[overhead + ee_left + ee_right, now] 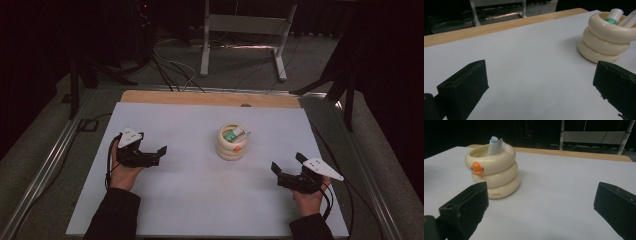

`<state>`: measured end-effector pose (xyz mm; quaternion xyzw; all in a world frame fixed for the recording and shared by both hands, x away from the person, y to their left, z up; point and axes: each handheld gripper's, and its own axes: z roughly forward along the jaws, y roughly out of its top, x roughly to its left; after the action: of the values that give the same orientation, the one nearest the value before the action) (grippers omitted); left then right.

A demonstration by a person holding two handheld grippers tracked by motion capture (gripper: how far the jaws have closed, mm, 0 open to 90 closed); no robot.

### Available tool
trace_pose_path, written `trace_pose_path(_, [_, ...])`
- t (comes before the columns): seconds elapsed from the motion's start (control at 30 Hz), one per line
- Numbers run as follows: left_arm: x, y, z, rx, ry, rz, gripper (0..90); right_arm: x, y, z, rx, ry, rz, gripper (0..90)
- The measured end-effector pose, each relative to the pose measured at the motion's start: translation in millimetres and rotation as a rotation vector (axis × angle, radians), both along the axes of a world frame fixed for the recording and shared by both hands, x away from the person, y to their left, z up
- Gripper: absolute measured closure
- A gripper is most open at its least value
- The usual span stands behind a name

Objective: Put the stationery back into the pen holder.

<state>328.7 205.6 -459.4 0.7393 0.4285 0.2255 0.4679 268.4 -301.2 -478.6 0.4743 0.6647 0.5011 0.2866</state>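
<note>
A cream holder (233, 142) shaped like three stacked rings, with an orange duck bill, stands upright near the middle of the white tabletop (200, 185). Tubes stick out of its top, one with a green band (612, 17) and one with a pale blue cap (493, 144). My left gripper (157, 155) rests open on the table well to the left of the holder (604, 37), nothing between its jaws. My right gripper (280, 172) rests open to the front right of the holder (493, 171), also empty. A hand holds each gripper.
A wooden strip (210, 98) runs along the table's far edge. Metal rails (45, 170) flank the table. Beyond it stand a white frame (245, 30) and loose cables (170, 65) on the grey floor.
</note>
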Motion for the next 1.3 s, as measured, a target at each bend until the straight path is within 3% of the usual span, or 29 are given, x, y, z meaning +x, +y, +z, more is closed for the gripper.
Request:
trace_pose_path(0.5, [-20.1, 17.2, -10.1, 0.018, -0.027, 0.016, 0.1, 0.5, 0.9, -0.4, -0.004, -0.001, 0.005, 0.0])
trace_pose_path(0.8, [-27.4, 27.8, -9.7, -0.027, -0.053, 0.051, 0.2, 0.0, 2.0, 0.0, -0.007, -0.002, 0.007, 0.0])
trace_pose_path(1.3, [-34.1, 40.0, -4.8, -0.035, -0.075, 0.086, 0.2, -1.0, 3.2, 0.7, -0.025, -0.007, 0.011, 0.0])
